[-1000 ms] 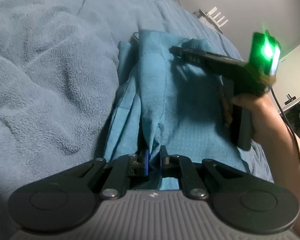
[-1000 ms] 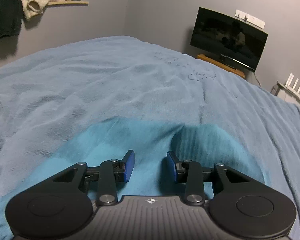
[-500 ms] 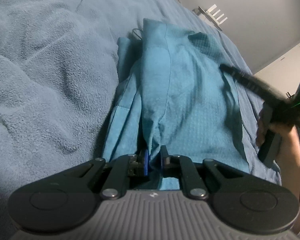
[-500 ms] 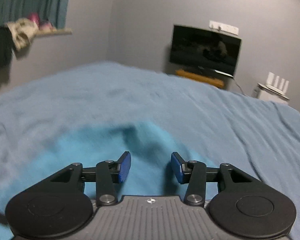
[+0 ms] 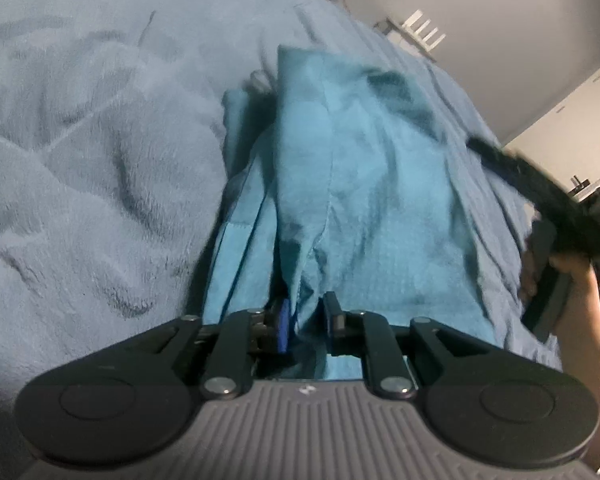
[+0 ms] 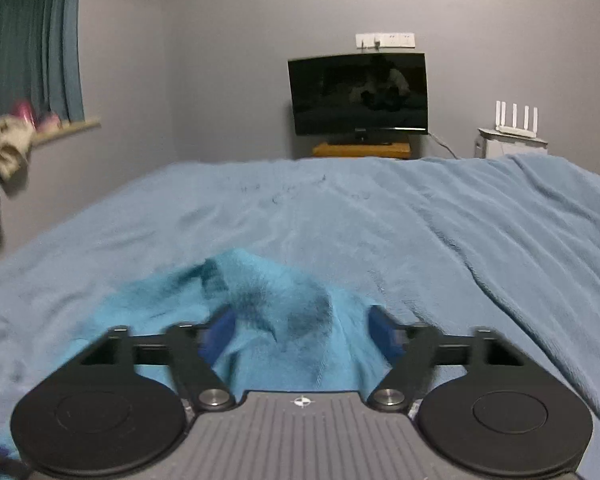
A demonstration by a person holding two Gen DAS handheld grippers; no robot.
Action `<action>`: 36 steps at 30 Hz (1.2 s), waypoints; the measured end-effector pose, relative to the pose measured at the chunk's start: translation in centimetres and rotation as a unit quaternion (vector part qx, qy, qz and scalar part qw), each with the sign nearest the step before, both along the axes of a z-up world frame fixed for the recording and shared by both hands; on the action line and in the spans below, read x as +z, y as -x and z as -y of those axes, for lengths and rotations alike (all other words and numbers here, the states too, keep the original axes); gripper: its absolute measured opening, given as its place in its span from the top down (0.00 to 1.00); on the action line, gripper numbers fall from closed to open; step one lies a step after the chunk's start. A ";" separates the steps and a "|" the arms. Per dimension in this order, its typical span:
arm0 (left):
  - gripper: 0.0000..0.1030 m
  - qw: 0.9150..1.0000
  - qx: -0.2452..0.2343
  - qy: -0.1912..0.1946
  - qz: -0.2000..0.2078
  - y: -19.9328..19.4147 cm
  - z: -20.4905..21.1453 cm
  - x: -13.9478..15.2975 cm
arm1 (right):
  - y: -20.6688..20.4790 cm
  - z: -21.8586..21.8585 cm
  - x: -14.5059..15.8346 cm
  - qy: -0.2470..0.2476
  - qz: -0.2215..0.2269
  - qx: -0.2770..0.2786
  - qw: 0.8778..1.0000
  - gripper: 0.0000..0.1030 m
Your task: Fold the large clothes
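We see the teal garment (image 5: 364, 200) lying on the pale blue blanket (image 5: 92, 160) that covers the bed, folded into a long narrow bundle. In the left wrist view its long axis runs from about six o'clock, right at the left gripper (image 5: 306, 320), up toward twelve o'clock, where its far end sits squared off with a thin cord or loop peeking out beside it (too small for us to tell which). A lengthwise fold ridge runs down the middle of the bundle, and looser layers spill to the nine o'clock side. The left gripper's jaws are only narrowly apart and opening, with a pinch of the garment's near edge between them; the gap is slim, yet we cannot tell for sure whether the pads are pressing on the cloth. At about three o'clock in that view, the right gripper appears as a dark blur over the blanket's edge, gripped by the person's hand (image 5: 568, 272). From the right wrist view, the right gripper (image 6: 302, 330) has its jaws spread wide and opening, both blue pads (image 6: 220, 332) clear of the fabric; a hump of the garment rises between them toward twelve o'clock without being clamped. Beyond the bed at twelve o'clock stands a dark television (image 6: 358, 94), a white router (image 6: 516, 118) at two o'clock, and teal curtains (image 6: 28, 40) at ten o'clock.
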State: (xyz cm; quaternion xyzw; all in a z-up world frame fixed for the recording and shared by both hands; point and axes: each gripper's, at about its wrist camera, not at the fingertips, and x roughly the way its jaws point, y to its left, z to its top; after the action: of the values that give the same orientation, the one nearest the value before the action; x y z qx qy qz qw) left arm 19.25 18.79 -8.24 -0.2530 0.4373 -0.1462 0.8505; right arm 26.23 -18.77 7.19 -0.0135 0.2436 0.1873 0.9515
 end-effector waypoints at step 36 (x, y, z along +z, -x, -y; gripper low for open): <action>0.26 0.990 -0.032 0.054 -0.128 -1.6 -3.8 -7.1 | -14.9 9.4 -15.9 -0.348 -0.374 0.194 0.837 0.00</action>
State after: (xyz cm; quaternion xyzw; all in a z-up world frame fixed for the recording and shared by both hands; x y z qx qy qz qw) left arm 20.82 22.59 -15.35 -0.3013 0.5419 -0.1629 0.7675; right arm 41.09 -28.17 -8.71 0.3428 0.4923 0.4315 0.6738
